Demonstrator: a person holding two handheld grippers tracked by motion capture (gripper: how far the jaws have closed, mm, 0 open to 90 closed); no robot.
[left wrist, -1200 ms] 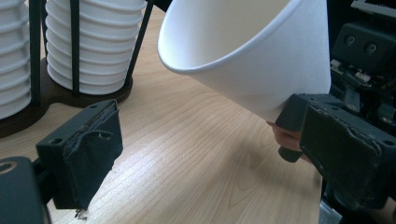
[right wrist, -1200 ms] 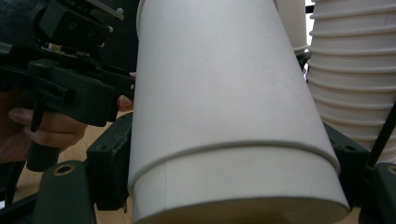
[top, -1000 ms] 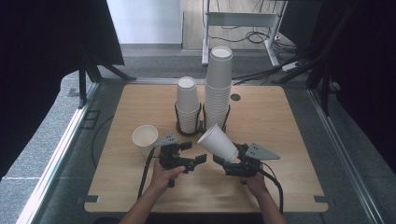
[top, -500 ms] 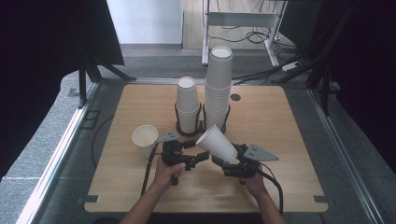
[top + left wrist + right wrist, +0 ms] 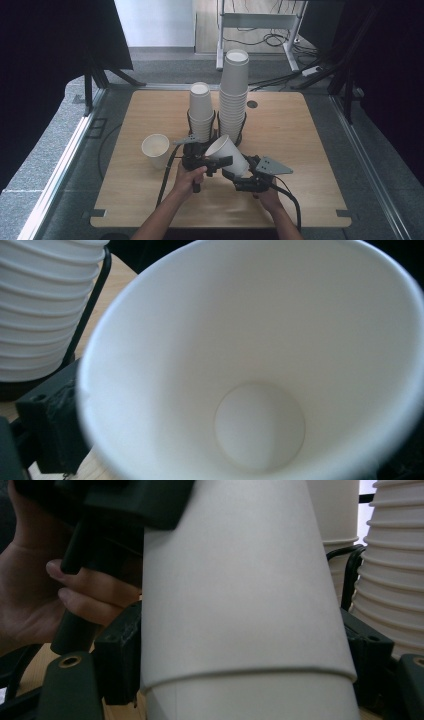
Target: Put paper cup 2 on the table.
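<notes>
The right gripper (image 5: 239, 176) holds a paper cup (image 5: 227, 154) tight by its bottom, tipped above the surface (image 5: 300, 150). The left gripper (image 5: 212, 162) touches its rim; I cannot tell how wide those fingers are. Squeezing hard could crush 1 thin cup.

A lab-style recording space, not a home. A small wooden table (image 5: 300, 150) stands on grey carpet (image 5: 55, 145), fenced by black curtains (image 5: 45, 45) (both sides). Loose cables (image 5: 265, 37) trail under a metal desk frame (image 5: 260, 22) behind.
</notes>
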